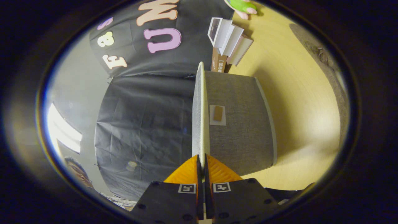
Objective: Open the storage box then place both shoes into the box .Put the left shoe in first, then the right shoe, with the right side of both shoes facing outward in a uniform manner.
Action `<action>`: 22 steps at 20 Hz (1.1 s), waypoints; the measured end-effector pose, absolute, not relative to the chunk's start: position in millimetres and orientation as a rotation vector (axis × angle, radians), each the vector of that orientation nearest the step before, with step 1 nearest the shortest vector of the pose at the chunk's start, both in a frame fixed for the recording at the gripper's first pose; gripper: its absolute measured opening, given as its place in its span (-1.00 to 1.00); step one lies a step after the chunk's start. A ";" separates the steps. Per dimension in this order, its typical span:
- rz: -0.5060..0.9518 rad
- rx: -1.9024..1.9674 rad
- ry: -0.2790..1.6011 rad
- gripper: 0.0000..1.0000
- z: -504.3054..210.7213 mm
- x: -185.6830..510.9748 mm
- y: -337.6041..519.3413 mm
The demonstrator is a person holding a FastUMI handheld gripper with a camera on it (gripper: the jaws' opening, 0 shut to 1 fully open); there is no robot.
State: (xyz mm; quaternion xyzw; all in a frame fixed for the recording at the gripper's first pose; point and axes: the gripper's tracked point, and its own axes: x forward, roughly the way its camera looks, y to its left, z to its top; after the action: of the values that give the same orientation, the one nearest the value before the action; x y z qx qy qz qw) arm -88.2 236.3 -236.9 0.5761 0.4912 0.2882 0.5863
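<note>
Pale wooden surface point(298, 102) carries a grey fabric storage box point(239, 124) just ahead of the hand-held gripper point(201, 163), whose orange fingers point(186, 172) pinch shut on the lid point(199, 118), its thin edge running straight away from them.

gripper point(201, 161) rolled sideways | both orange fingers point(186, 172) nearly together, just a thin slit between them | pads pinching the thin edge of the storage box lid point(199, 118) running straight ahead | grip looks firm
</note>
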 end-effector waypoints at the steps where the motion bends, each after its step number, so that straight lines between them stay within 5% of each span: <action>1: 0.691 1.345 1.133 -0.71 -224.1 -87.2 236.2; 4: 0.733 1.310 1.103 -0.88 -194.9 -78.9 241.1; 22: 0.895 0.984 0.955 -0.75 -83.9 -58.8 359.2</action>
State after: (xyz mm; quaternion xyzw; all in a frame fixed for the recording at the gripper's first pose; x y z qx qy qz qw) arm -58.8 359.2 -83.9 0.4389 0.4261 0.3990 0.6831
